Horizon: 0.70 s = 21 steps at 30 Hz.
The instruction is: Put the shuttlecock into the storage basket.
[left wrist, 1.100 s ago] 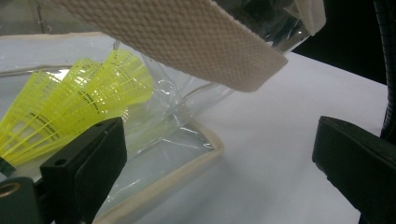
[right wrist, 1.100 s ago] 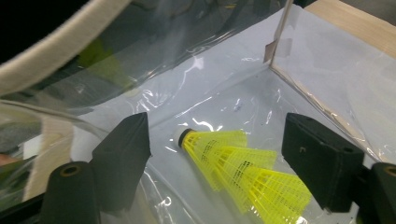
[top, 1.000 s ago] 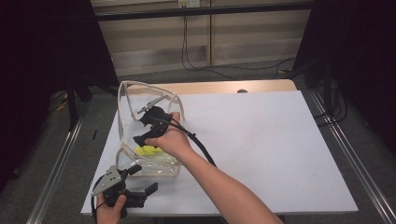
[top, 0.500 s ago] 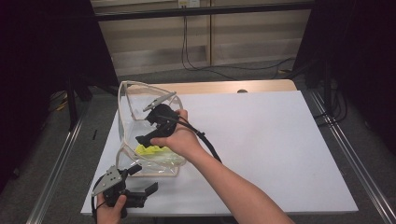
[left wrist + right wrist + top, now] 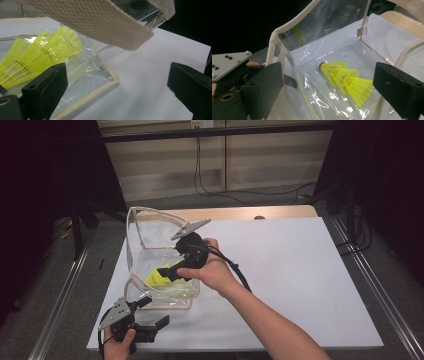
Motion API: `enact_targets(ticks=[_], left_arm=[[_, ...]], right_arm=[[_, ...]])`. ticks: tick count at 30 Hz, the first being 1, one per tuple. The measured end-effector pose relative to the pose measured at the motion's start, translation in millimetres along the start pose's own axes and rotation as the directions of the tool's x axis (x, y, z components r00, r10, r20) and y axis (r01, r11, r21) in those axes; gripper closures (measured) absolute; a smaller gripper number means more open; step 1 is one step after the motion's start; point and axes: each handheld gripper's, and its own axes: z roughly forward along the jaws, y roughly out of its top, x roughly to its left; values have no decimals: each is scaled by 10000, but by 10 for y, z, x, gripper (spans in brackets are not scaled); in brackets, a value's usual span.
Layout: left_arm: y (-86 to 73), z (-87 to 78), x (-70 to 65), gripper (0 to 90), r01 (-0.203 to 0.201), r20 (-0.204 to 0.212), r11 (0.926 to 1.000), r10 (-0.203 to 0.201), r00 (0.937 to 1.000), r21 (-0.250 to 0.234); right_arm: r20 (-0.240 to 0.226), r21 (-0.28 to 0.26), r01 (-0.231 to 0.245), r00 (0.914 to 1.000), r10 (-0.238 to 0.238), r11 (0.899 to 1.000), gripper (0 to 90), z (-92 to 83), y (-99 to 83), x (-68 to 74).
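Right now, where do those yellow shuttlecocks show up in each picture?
High view: the yellow shuttlecocks lie left of centre, inside the clear bag.
Left gripper view: far left, behind clear plastic.
Right gripper view: centre, on the bag's floor.
Shared landmark: the bag's cream edging.

bg: you see white table top [image 5: 300, 270] w/ bare wood strip [image 5: 280, 212] at far edge | metal rails [image 5: 372, 285] along both sides | black cables [image 5: 200, 175] hanging down pale slatted wall [image 5: 165, 160] beyond | grey floor [image 5: 90, 265] | rest dark
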Motion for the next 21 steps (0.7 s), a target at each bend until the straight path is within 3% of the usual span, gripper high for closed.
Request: enact_targets(ticks=[3,21], left_arm=[[1,-2,3,32,-35,-30,10000,35,10000,42],[0,10,-10,32,39,-72,10000,-38,10000,26]], right_arm=[[-204,-190,-17,9998,14,9998,84,-90,-42,-27],[-337,-883,-258,9992,229,9958,63,-547,-380,-253]])
